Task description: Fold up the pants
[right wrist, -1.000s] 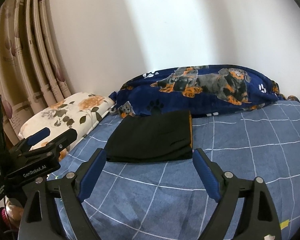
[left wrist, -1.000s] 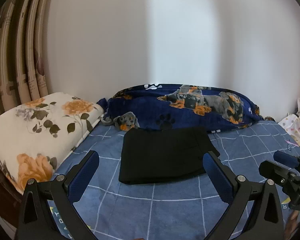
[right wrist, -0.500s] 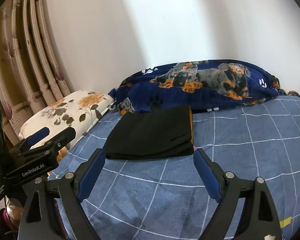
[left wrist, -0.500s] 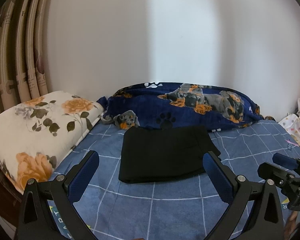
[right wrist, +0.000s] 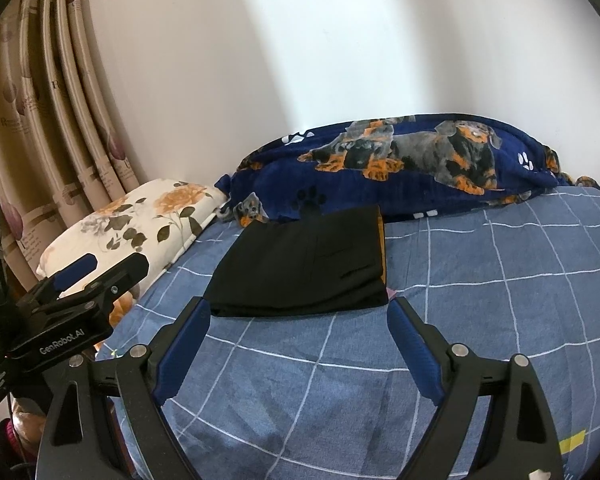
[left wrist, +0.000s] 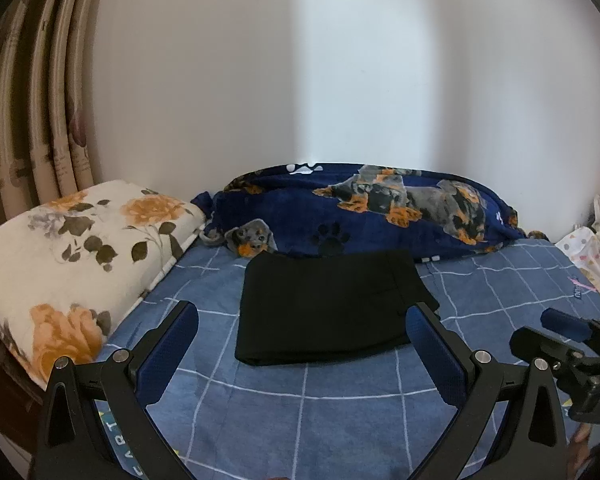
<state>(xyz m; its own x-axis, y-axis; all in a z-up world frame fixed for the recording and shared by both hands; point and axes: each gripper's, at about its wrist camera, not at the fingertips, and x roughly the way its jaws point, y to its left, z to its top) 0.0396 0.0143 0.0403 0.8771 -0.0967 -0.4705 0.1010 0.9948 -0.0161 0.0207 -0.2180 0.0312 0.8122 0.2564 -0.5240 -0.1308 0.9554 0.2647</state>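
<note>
Black pants [left wrist: 324, 304], folded flat, frame centre, on blue checked bed sheet [left wrist: 340, 420]. Left gripper [left wrist: 302, 344] and right gripper [right wrist: 298, 334]: jaws apart, empty, lower frame. Dog-print blanket [left wrist: 380, 208] behind; floral pillow [left wrist: 80, 252] left.

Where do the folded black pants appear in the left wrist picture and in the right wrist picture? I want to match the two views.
Left wrist view: the black pants lie in the middle, on the blue checked sheet, beyond the open left gripper.
Right wrist view: the black pants lie at centre, slightly left, beyond the open right gripper.
Shared landmark: the dog-print blanket directly behind them.
</note>
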